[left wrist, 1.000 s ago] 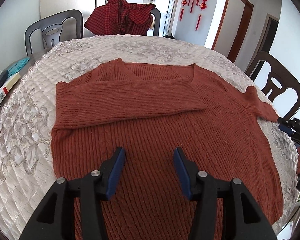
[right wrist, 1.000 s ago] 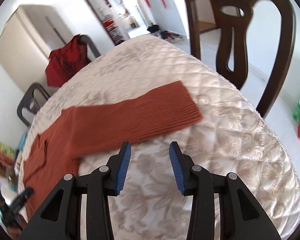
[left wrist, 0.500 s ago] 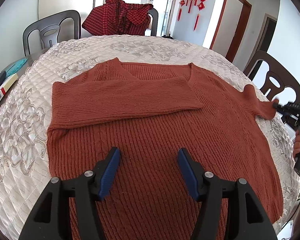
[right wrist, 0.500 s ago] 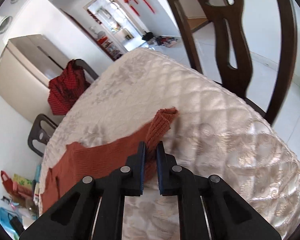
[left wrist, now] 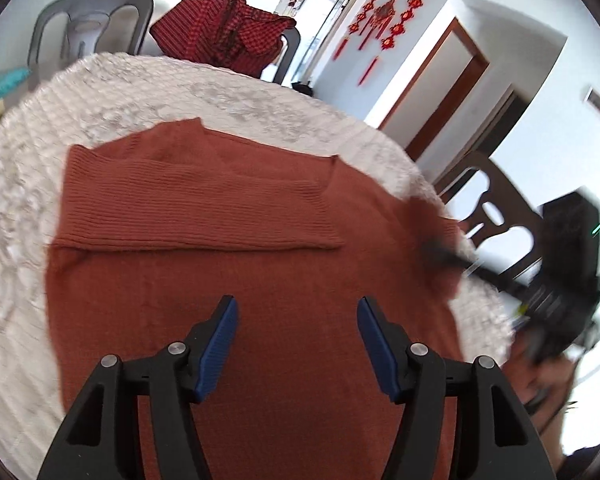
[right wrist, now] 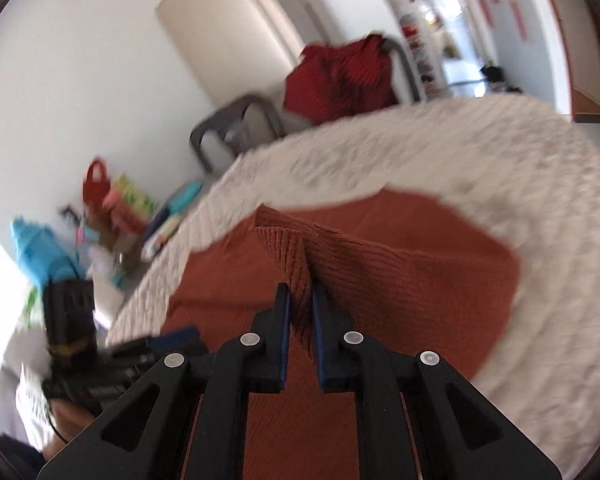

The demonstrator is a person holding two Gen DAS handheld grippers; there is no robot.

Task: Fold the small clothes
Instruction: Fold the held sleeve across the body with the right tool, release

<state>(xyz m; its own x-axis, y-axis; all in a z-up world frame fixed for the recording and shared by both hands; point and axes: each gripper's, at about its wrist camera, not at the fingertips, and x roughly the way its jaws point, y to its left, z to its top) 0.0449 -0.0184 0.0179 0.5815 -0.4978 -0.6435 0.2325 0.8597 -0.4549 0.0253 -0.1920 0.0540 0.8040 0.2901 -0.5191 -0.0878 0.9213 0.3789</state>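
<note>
At three o'clock, right tongs (right wrist: 300, 300) pinch the sweater's sleeve (right wrist: 296, 248); lay it flat across the chest. Left tongs (left wrist: 294, 336) wide, empty.

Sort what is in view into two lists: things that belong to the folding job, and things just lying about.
Job in hand:
sweater
sleeve, pinched in the right gripper
left gripper, jaws apart over the sweater
quilted table cover

Lying about:
red checked garment on a chair
grey chair
red wall ornaments

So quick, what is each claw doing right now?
Left claw: open, empty, above the rust-orange ribbed knit sweater.
Right claw: shut on the sweater's sleeve.
</note>
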